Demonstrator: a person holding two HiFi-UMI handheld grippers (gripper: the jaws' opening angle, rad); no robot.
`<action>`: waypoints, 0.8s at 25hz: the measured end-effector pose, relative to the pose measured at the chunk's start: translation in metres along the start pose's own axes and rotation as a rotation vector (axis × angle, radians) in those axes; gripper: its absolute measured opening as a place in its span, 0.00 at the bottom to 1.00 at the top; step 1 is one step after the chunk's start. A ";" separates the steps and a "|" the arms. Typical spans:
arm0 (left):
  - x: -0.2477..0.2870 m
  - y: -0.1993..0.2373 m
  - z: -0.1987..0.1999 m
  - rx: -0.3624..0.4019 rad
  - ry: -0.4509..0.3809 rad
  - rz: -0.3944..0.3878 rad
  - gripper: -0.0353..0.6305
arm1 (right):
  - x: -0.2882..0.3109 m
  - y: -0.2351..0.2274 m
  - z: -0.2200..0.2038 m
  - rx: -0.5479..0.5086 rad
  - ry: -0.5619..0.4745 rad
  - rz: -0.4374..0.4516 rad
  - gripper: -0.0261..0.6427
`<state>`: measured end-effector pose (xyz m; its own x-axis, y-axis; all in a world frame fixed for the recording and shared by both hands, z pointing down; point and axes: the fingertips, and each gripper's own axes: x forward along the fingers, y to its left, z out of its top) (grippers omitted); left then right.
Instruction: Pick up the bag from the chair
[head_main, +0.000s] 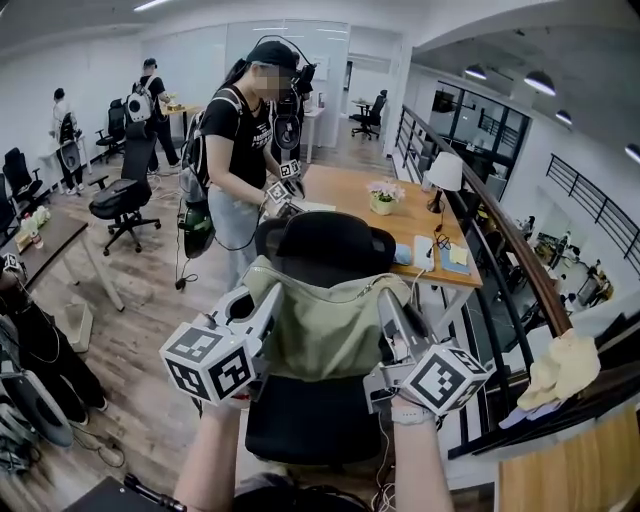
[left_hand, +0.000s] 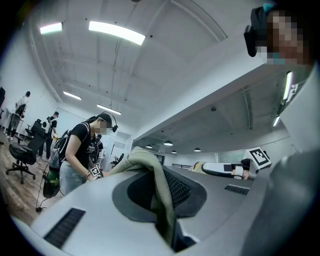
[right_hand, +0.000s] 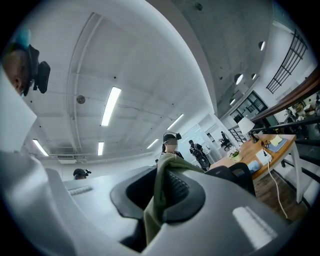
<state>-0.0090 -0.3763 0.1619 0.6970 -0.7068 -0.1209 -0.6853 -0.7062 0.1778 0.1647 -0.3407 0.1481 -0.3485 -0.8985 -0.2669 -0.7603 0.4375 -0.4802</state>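
- Raise both tools at one pace and one height, so the bag (head_main: 320, 335) hangs flat and clears the chair (head_main: 300, 420) seat without dragging
- Your left tool (head_main: 268, 297) pinches the bag's top edge at its left corner, your right tool (head_main: 386, 297) the right corner; olive fabric is pressed between each pair of jaws
- The bag hangs between the two tools, before the backrest and over the seat; whether its bottom touches the seat is unclear

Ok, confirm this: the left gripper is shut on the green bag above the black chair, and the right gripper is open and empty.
Not so: the right gripper view shows the right gripper shut on the green bag. The left gripper holds it above the black chair.
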 end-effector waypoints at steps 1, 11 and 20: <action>0.000 -0.001 0.000 0.001 0.001 0.001 0.08 | 0.000 0.000 0.000 0.002 -0.001 0.001 0.08; 0.000 -0.005 -0.005 0.007 0.014 0.014 0.08 | -0.002 -0.003 -0.002 -0.023 0.015 -0.002 0.08; 0.001 -0.004 -0.010 -0.008 0.030 0.026 0.08 | 0.000 -0.004 -0.005 -0.030 0.023 -0.005 0.08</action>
<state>-0.0033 -0.3738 0.1703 0.6849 -0.7235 -0.0863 -0.7018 -0.6869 0.1886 0.1649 -0.3427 0.1542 -0.3565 -0.9015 -0.2454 -0.7781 0.4319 -0.4562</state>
